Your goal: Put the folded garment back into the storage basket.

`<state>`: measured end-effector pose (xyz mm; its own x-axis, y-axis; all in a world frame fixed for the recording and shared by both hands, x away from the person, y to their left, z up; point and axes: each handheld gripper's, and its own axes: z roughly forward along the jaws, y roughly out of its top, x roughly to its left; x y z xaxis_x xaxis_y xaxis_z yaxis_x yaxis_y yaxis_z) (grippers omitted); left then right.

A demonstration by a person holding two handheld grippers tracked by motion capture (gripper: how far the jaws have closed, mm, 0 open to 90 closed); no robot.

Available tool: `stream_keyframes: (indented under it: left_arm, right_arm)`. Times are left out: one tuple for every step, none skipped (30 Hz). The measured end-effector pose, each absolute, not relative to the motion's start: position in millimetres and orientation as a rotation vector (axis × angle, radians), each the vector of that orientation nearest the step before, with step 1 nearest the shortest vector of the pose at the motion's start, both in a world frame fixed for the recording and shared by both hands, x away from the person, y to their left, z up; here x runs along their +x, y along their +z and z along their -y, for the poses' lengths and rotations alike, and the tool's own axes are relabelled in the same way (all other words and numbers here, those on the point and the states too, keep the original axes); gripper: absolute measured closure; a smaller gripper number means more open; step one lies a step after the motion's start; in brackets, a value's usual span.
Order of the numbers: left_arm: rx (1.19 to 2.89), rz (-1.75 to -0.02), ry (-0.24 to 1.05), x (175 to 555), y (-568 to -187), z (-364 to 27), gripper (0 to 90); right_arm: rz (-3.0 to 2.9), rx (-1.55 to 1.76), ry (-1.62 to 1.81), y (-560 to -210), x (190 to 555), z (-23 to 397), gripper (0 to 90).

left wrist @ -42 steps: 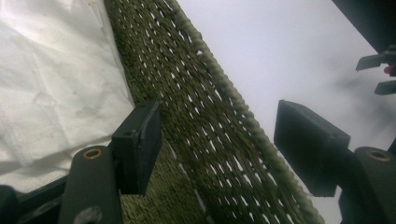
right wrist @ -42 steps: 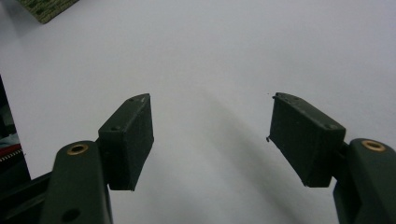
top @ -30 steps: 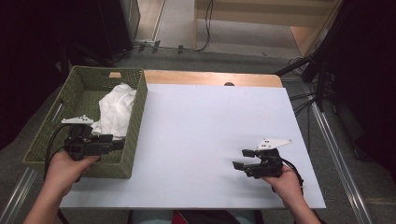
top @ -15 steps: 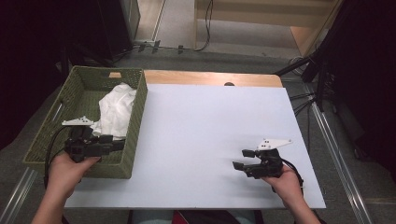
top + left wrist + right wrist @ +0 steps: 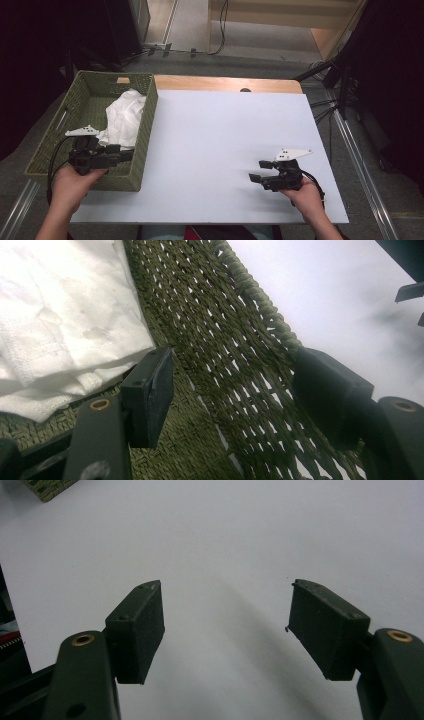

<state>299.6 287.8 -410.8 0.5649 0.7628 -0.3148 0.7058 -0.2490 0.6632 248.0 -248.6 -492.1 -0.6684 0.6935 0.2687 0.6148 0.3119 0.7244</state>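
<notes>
Fingers [image 5: 150,395] of the left gripper [image 5: 112,154] are standing wide apart and straddling the right wall of the green woven basket [image 5: 147,130]: one finger inside, the other outside over the tabletop [image 5: 225,135]. Pads are not pressing the weave, so nothing is gripped. Right gripper [image 5: 260,174] is sitting low over the near right part of the tabletop, fingers [image 5: 140,630] equally spread, holding nothing, bare white surface between them.

Versus the earlier frames: nothing is changing, both hands and the cloth are sitting where they were.

White cloth [image 5: 125,115] is lying crumpled inside the basket, just beyond the left gripper.

Left gripper view is giving the detail the high view lacks: the cloth's edge [image 5: 65,330] is sitting just beside the inner finger, apart from it. High view is showing both hands and the basket on the tabletop's left edge.
</notes>
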Motion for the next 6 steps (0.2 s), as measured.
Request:
stream_keyframes:
  left_arm:
    - [1.998, -1.177, 0.089, 299.7, -410.8, -287.9, 32.9]
    - [1.996, -1.176, 0.088, 299.8, -410.8, -287.9, 32.9]
    - [1.995, -1.177, 0.086, 299.9, -410.9, -288.1, 32.9]
    - [1.993, -1.179, 0.082, 300.1, -410.8, -288.3, 32.9]
    - [1.990, -1.182, 0.079, 300.2, -410.8, -288.4, 32.9]
    - [1.988, -1.186, 0.080, 300.2, -410.9, -288.3, 32.9]
  right_arm:
    - [-2.469, 1.234, 1.296, -492.1, 248.1, 248.6, 28.5]
    - [-2.469, 1.232, 1.295, -492.3, 248.3, 248.7, 28.5]
    - [-2.472, 1.233, 1.295, -492.5, 248.7, 248.8, 28.5]
    - [-2.471, 1.240, 1.298, -492.7, 249.2, 248.7, 28.5]
    - [-2.468, 1.238, 1.301, -492.9, 250.2, 248.9, 28.5]
    - [-2.466, 1.242, 1.306, -493.2, 251.1, 248.9, 28.5]
